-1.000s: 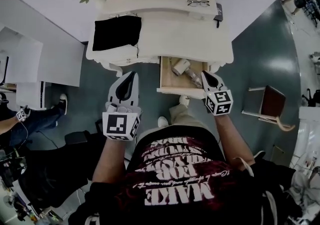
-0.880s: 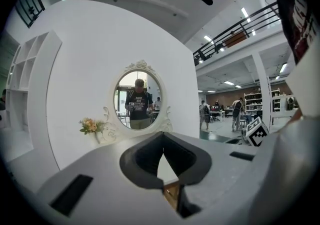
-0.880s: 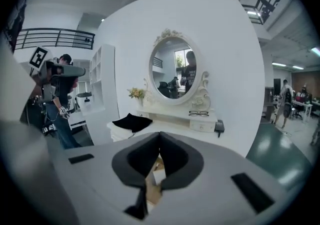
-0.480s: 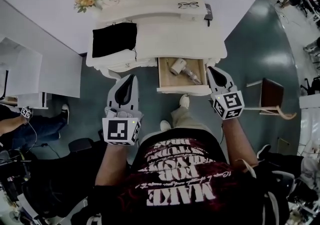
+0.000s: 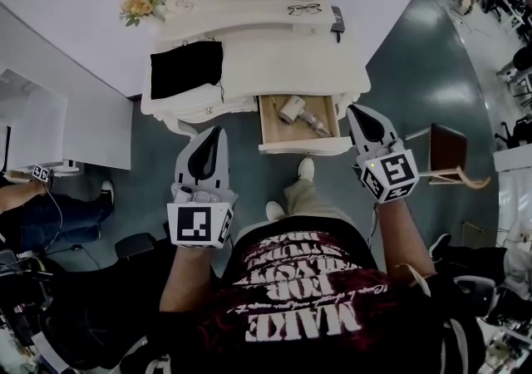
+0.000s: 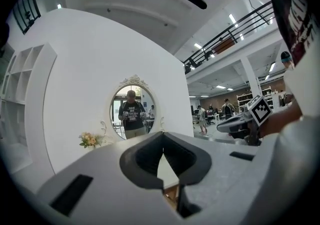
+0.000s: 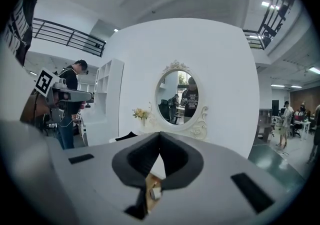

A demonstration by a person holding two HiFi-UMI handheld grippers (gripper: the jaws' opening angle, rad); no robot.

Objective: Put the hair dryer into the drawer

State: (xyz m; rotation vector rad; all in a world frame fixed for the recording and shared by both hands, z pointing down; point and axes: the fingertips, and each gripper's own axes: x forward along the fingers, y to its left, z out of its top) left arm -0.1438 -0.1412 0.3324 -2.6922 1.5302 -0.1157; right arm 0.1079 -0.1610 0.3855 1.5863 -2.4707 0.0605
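Hair dryer [image 5: 293, 109] in open drawer [image 5: 304, 146].
Left hand-held gripper [image 5: 218, 130], jaws together, empty; the dryer lies ahead to its right, just left of the right hand-held gripper [image 5: 356, 111], which is likewise closed on nothing.

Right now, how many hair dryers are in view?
1. The white hair dryer lies inside the open drawer of the dressing table. The drawer's rear is hidden under the tabletop, so another could sit there.
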